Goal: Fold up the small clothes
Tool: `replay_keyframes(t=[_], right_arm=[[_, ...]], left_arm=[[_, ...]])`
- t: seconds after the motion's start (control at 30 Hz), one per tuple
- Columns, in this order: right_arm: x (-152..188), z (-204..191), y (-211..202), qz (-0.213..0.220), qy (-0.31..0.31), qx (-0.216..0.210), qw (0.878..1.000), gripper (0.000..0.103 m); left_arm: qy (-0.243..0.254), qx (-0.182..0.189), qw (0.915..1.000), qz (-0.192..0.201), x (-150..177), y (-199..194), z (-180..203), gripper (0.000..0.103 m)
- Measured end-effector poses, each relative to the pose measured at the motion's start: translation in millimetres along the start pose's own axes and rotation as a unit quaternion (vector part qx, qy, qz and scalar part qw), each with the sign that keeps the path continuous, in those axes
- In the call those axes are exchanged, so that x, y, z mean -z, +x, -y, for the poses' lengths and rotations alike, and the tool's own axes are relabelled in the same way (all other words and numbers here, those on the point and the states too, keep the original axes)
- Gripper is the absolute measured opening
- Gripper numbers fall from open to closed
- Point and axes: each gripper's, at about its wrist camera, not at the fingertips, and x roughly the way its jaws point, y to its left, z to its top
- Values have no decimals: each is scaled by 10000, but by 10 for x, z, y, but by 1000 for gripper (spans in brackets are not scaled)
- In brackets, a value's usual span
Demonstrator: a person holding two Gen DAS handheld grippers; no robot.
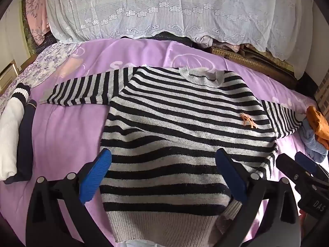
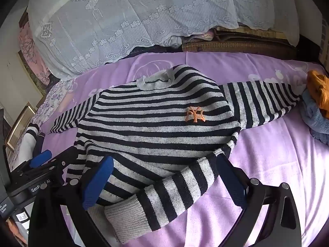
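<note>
A black-and-grey striped sweater [image 1: 174,111] lies front up on the purple bedsheet [image 1: 67,135], both sleeves spread sideways. An orange emblem [image 2: 195,114] marks its chest. My left gripper [image 1: 163,154] stands open over the lower body, its blue pads [image 1: 96,177] wide apart above the grey ribbed hem [image 1: 164,224]. In the right wrist view my right gripper [image 2: 164,160] is open too, straddling the sweater's [image 2: 156,127] lower right side, where the edge curls over down to the hem [image 2: 125,216]. Neither gripper pinches cloth. Each gripper shows at the edge of the other's view.
Folded white and dark clothes [image 1: 14,142] lie at the left edge of the bed. An orange garment [image 2: 319,90] on a blue one [image 2: 316,121] sits by the right sleeve end. A lace-covered pile [image 1: 164,14] lines the back, beside a floral cloth [image 1: 43,68].
</note>
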Motion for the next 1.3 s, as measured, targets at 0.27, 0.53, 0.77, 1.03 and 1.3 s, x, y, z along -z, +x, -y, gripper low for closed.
replay_keyframes(t=[0.27,0.53,0.77,1.03,1.3], right_arm=[[-2,-14,-9,-15,15,-6,10000,100],[-4,-17,-14,-9,4,-6,10000,100],[-9,-20,-17,-4,8,-13,10000,100],[-11,-26,-14,-6,16,-20,10000,100],[-39,-6,13,-11,15,-32,10000,100]], left_arm=[[-10,5,10000,-16,6,11,-28,98],[-22,-3,10000,-30,11,21,-32,98],[-22,-2,10000,-32,13,19,-33,98],[-21,0,10000,-39,12,20,-39,98],[-21,6,10000,-41,16,22,-42,98]])
